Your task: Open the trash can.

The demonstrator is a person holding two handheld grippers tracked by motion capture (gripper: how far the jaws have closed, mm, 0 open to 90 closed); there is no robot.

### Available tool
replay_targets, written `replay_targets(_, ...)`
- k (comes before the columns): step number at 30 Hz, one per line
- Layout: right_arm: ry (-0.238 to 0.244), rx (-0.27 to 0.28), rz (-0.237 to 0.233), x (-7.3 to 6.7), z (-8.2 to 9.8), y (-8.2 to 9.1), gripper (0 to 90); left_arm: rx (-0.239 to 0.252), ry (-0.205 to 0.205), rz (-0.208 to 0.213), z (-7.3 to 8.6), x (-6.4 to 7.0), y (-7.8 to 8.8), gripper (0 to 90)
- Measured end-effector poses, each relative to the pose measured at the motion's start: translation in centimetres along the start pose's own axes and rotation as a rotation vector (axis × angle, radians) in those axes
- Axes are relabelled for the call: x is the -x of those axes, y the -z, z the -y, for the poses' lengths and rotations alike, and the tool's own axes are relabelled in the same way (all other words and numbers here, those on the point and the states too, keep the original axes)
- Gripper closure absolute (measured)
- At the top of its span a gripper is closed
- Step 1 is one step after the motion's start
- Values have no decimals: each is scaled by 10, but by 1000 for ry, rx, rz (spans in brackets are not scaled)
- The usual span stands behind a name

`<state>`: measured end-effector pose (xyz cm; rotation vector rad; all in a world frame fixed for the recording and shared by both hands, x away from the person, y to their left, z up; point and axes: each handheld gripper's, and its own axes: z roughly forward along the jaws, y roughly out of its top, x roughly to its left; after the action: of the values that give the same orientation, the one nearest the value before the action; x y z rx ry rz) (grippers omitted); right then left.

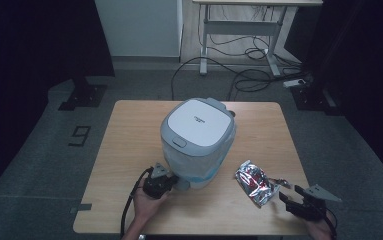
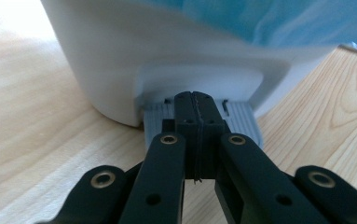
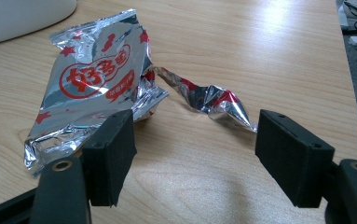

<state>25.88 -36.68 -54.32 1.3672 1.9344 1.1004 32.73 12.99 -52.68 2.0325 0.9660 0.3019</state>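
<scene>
White plastic pedal bin (image 1: 197,145) with a grey lid and a blue liner stands mid-table on the pale wooden table (image 1: 124,150); its ribbed grey foot pedal (image 2: 241,122) juts from the base toward the near edge. Bare wood lies open to the left. The left gripper (image 2: 195,100), jaws pressed together with nothing between, rests its tips on the pedal. The right gripper (image 3: 195,154), jaws spread, hovers just before a crumpled silver-and-red foil wrapper (image 3: 97,88).

A light wooden table (image 1: 129,150) carries a white pedal bin (image 1: 197,142) with a grey lid at its middle. Near right lies a crumpled silver snack wrapper (image 1: 255,184), well apart from it.
</scene>
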Motion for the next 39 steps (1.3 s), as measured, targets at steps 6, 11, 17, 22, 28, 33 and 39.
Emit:
replay_targets(6, 6, -6, 3, -1, 0, 0, 285, -9, 15, -3, -1, -1, -2, 900)
replay_targets(11, 11, -6, 5, -1, 0, -1, 285, -9, -4, -31, 1, 3, -3, 900)
replay_targets(17, 18, -11, 11, -2, 0, -2, 287, -29, 7, -42, -1, 4, -3, 900)
replay_targets(22, 18, -13, 15, -1, 1, -2, 290, -32, 6, -40, -1, 4, -2, 900)
replay_targets(28, 15, -15, 19, -1, 1, -2, 293, -36, 6, -53, -1, 6, -3, 900)
replay_targets(33, 17, -14, 18, -2, 1, -1, 294, -46, 5, -59, -1, 7, -4, 900)
replay_targets(39, 18, -17, 20, -3, 1, -2, 294, -70, -7, -82, 1, 10, -8, 900)
